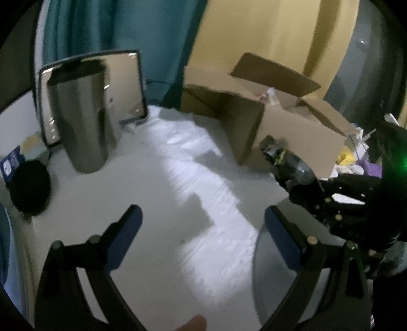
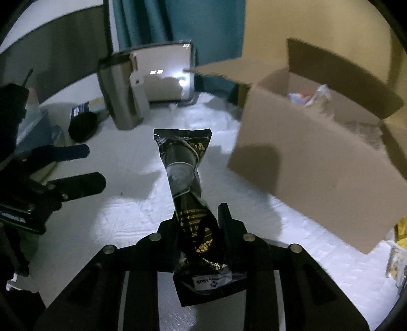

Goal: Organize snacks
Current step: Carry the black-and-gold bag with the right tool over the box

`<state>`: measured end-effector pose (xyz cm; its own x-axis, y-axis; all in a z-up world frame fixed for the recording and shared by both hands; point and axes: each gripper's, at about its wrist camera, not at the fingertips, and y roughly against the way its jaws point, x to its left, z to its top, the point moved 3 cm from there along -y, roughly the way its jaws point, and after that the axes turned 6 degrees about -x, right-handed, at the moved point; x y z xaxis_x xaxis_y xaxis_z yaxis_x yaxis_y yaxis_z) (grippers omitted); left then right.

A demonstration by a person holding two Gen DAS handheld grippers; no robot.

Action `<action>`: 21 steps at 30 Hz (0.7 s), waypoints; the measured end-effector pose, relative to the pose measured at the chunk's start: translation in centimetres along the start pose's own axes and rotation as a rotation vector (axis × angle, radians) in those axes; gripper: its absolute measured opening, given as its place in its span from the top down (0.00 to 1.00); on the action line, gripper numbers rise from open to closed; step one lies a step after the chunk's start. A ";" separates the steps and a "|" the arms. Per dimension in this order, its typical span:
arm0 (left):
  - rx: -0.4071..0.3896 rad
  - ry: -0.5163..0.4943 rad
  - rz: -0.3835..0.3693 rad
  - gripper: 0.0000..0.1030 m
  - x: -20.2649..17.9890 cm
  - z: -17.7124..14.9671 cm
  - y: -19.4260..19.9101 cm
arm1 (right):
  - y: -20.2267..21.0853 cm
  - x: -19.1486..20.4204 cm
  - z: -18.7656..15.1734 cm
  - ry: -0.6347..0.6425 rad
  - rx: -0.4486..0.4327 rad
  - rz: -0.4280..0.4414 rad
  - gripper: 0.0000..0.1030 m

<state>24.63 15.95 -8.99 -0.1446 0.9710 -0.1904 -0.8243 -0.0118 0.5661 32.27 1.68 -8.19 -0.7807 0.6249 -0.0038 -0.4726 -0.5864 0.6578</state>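
Note:
My right gripper (image 2: 198, 224) is shut on a long black snack packet (image 2: 187, 175) with gold print, held above the white table and pointing toward the back. In the left wrist view the packet (image 1: 287, 163) and the right gripper (image 1: 330, 198) show at the right, in front of the open cardboard box (image 1: 292, 127). The box (image 2: 318, 163) stands at the right with its flaps up and some wrapped snacks inside (image 2: 310, 96). My left gripper (image 1: 203, 224) is open and empty over the table; it also shows at the left in the right wrist view (image 2: 94, 165).
A steel tumbler (image 1: 81, 122) stands at the back left in front of a mirror (image 1: 122, 86). A black round lid (image 1: 29, 188) lies at the left edge. Loose snacks (image 1: 356, 160) pile up to the right of the box. A teal curtain (image 2: 183, 23) hangs behind.

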 end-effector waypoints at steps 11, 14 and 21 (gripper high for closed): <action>-0.019 -0.079 -0.043 0.05 -5.2 2.6 -0.8 | 5.2 -5.5 0.6 -0.072 -0.093 -0.079 0.73; -0.036 -0.098 -0.061 0.05 -6.6 3.6 -1.0 | 6.4 -7.4 0.8 -0.097 -0.114 -0.103 0.73; -0.050 -0.129 -0.104 0.05 -9.4 5.9 -2.5 | 8.4 -11.3 1.5 -0.138 -0.156 -0.160 0.73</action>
<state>31.27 8.28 -3.90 0.0121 0.9902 -0.1395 -0.8576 0.0820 0.5078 37.70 -9.55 -1.50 -0.6332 0.7739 0.0113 -0.6511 -0.5405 0.5328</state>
